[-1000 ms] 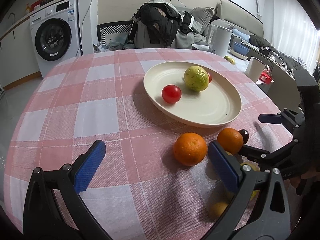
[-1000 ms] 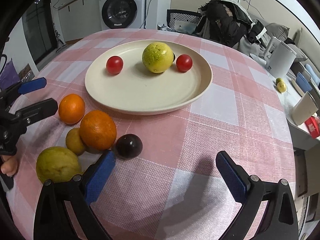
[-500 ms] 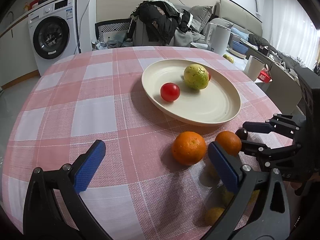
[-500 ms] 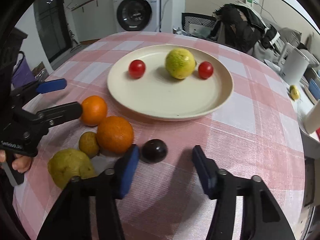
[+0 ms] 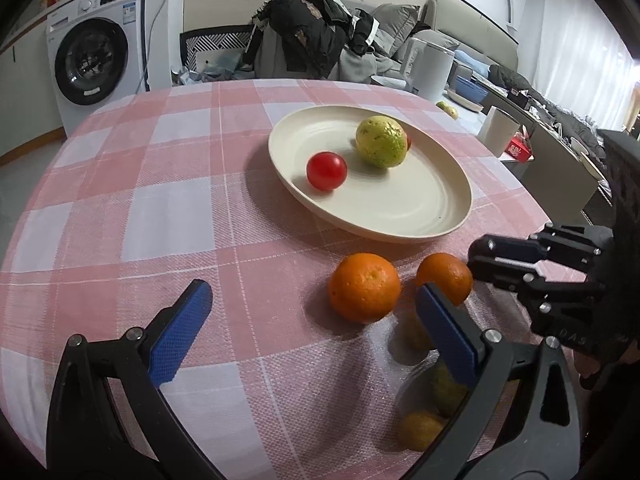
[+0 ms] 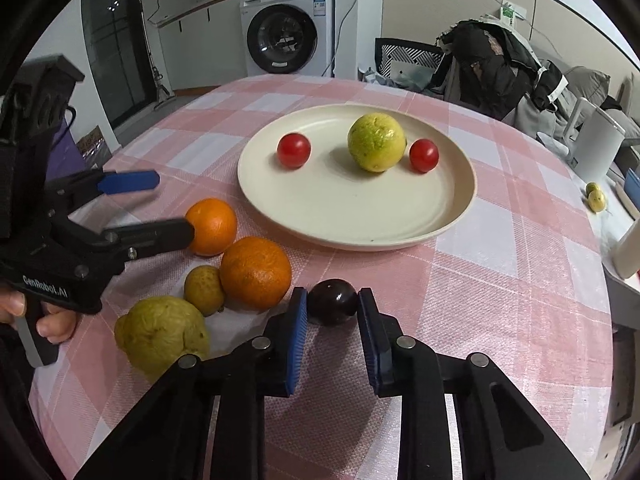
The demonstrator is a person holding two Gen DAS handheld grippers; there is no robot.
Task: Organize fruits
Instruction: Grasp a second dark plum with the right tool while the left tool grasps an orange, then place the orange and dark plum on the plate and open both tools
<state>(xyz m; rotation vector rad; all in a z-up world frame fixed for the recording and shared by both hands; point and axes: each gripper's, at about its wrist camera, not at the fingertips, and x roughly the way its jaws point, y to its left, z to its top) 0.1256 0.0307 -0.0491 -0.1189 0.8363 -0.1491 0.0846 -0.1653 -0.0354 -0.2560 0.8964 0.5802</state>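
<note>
The plate (image 6: 460,208) holds one green fruit (image 6: 376,142) and two tomatoes (image 6: 294,150); two oranges (image 6: 256,272), more green fruit and a dark plum (image 6: 333,301) remain on the tablecloth (image 6: 500,300); the right gripper (image 6: 332,316) has just closed on the plum; the left gripper (image 5: 312,332) stands wide and empty.

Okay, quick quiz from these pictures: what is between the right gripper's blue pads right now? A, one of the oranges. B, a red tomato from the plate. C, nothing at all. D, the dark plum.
D: in the right wrist view the right gripper has just been closing, and its blue pads now sit against both sides of the dark plum on the tablecloth.
</note>
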